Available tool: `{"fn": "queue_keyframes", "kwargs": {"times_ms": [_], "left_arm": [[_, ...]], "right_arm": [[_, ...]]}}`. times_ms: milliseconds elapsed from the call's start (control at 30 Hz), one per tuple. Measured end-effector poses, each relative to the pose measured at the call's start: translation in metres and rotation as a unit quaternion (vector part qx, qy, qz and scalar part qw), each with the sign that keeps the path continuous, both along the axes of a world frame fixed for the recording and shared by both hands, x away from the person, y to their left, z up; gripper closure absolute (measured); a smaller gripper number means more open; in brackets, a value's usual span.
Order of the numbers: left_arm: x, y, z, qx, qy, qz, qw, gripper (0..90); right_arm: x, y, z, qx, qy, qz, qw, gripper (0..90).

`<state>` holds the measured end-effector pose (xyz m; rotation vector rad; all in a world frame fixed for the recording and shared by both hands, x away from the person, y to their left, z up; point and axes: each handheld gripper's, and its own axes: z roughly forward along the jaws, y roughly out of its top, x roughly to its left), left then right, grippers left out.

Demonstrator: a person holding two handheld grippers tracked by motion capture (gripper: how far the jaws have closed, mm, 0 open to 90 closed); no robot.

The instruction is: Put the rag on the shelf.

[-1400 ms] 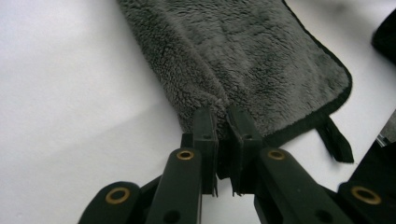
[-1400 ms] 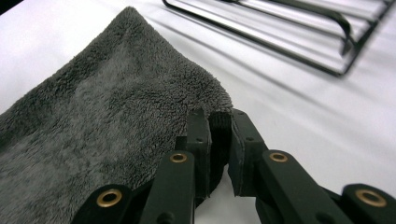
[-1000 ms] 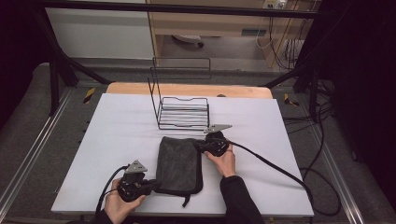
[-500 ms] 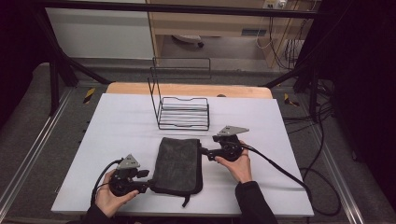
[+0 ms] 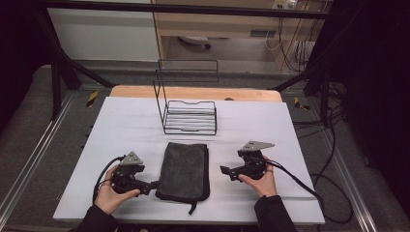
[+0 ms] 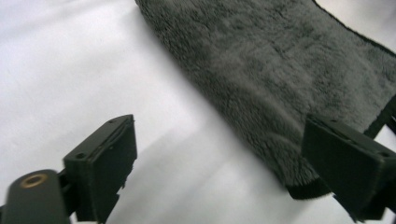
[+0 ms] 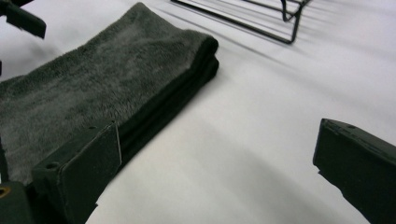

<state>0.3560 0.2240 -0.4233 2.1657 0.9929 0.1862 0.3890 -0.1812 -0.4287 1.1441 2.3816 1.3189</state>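
My two black jaws stand wide apart with nothing between them but the white table surface (image 6: 93, 70). My left gripper (image 6: 224, 182) hangs low over it. A dark grey, fuzzy folded cloth (image 6: 280, 74) lies ahead, its bound corner reaching just beside my right-hand jaw; whether they touch, I cannot tell.

Both hand-held grippers (image 5: 149, 185) (image 5: 226, 170) now off the towel (image 5: 184, 170)

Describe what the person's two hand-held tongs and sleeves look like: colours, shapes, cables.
Both the left tongs and right tongs are black, each topped by a grey three-cornered plate and trailing a black cable. Their jaws are flat, rectangular black blocks with screw holes. The person wears dark sleeves.
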Motion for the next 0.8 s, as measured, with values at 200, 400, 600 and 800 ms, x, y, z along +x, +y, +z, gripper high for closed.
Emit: {"fn": "queue_keyframes", "kwargs": {"times_ms": [200,400,600,800], "left_arm": [[0.016,-0.004,0.011,-0.001,-0.006,0.003,1.0000,4.0],[0.035,-0.009,0.017,-0.003,-0.020,0.018,0.9996,4.7],[0.052,-0.010,0.017,0.009,-0.022,0.040,0.9989,6.5],[0.067,-0.013,0.015,0.010,-0.018,0.051,0.9985,9.9]], "right_arm": [[-0.008,-0.013,-0.008,0.015,0.009,-0.014,0.9998,1.0],[-0.012,-0.021,-0.009,0.020,0.005,-0.021,0.9996,0.9],[-0.014,-0.021,-0.010,0.013,0.002,-0.016,0.9998,1.0],[-0.014,-0.020,-0.012,0.012,0.005,-0.013,0.9998,1.1]]}}
